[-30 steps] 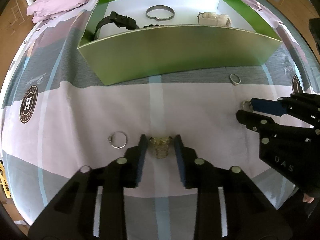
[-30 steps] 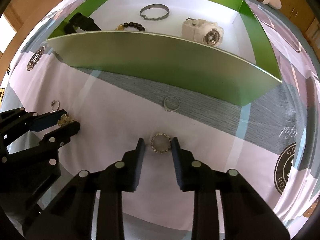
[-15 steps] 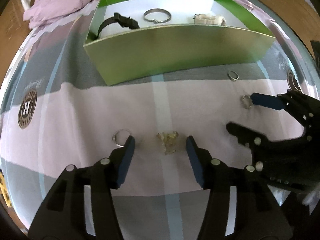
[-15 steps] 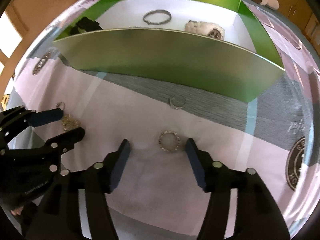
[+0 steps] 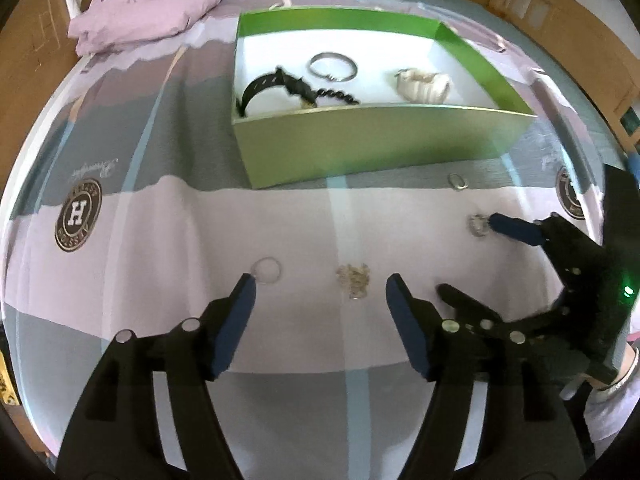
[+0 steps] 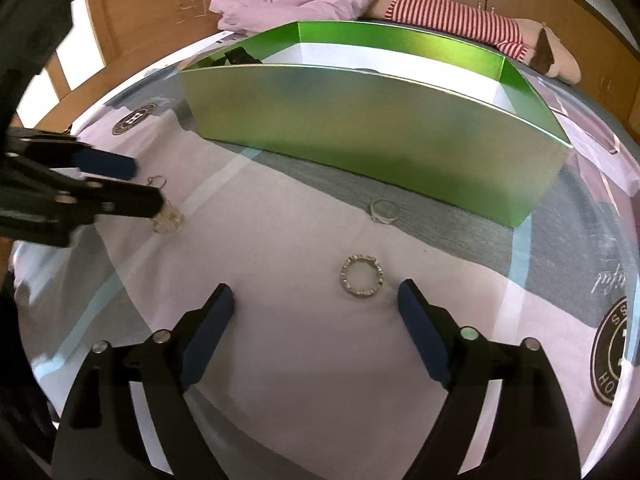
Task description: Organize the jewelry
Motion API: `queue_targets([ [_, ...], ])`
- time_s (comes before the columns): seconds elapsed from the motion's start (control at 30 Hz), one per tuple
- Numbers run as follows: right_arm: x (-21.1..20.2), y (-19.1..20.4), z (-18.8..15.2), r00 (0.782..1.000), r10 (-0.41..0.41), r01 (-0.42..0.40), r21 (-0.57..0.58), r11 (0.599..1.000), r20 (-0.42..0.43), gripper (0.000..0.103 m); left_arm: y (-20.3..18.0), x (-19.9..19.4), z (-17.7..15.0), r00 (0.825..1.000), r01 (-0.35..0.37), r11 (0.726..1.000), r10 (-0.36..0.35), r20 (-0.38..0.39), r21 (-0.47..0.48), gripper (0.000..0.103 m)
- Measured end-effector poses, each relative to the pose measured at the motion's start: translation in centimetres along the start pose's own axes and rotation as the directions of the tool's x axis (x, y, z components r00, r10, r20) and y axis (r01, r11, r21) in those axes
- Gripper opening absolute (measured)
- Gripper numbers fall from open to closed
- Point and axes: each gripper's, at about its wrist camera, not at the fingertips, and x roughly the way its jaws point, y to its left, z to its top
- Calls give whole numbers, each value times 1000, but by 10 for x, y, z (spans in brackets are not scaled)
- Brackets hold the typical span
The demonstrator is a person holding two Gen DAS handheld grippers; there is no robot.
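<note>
A green box (image 5: pixel 380 140) with a white floor holds a black watch (image 5: pixel 272 84), a silver bangle (image 5: pixel 332 66), a dark bead bracelet (image 5: pixel 340 96) and a white watch (image 5: pixel 422 84). My left gripper (image 5: pixel 319 284) hovers over the bedspread with its jaws opening. A crumpled gold piece (image 5: pixel 353 278) lies free between them, and a thin ring (image 5: pixel 266 270) sits by the left fingertip. My right gripper (image 6: pixel 315 290) has its jaws opening wide, and a studded ring (image 6: pixel 362 276) lies untouched between them. A small ring (image 6: pixel 384 210) lies near the box wall (image 6: pixel 360 128).
The pink and grey bedspread carries round logos (image 5: pixel 78 214). A pink garment (image 5: pixel 148 4) and a red-and-white striped item (image 6: pixel 452 20) lie behind the box. Wooden furniture rings the bed. Each gripper shows at the edge of the other's view: the right gripper (image 5: pixel 470 256) and the left gripper (image 6: pixel 144 184).
Both grippers have spread their jaws wide. The left one let go of the gold piece and drew up and back. The right one opened around the studded ring, which stays on the cloth.
</note>
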Motion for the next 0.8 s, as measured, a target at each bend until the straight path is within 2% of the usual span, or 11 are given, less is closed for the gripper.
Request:
queue_targets([
  [0.13, 0, 1, -2, 999, -32, 32, 48, 998, -4, 91, -2, -9, -10, 1000, -11, 1000, 11, 15, 7, 72],
  [0.43, 6, 5, -2, 997, -80, 80, 61, 995, -11, 101, -9, -21, -22, 999, 31, 998, -33, 25, 59, 73],
  [0.57, 7, 2, -2, 997, -81, 81, 81, 993, -8, 102, -10, -19, -20, 999, 13, 998, -15, 38, 62, 75],
  [0.63, 8, 0, -1, 997, -72, 73, 87, 994, -9, 102, -8, -17, -20, 999, 0, 999, -2, 42, 44, 81],
  [0.8, 6, 0, -3, 997, -75, 75, 87, 993, 0, 102, -8, -21, -19, 998, -9, 998, 5, 66, 61, 81],
])
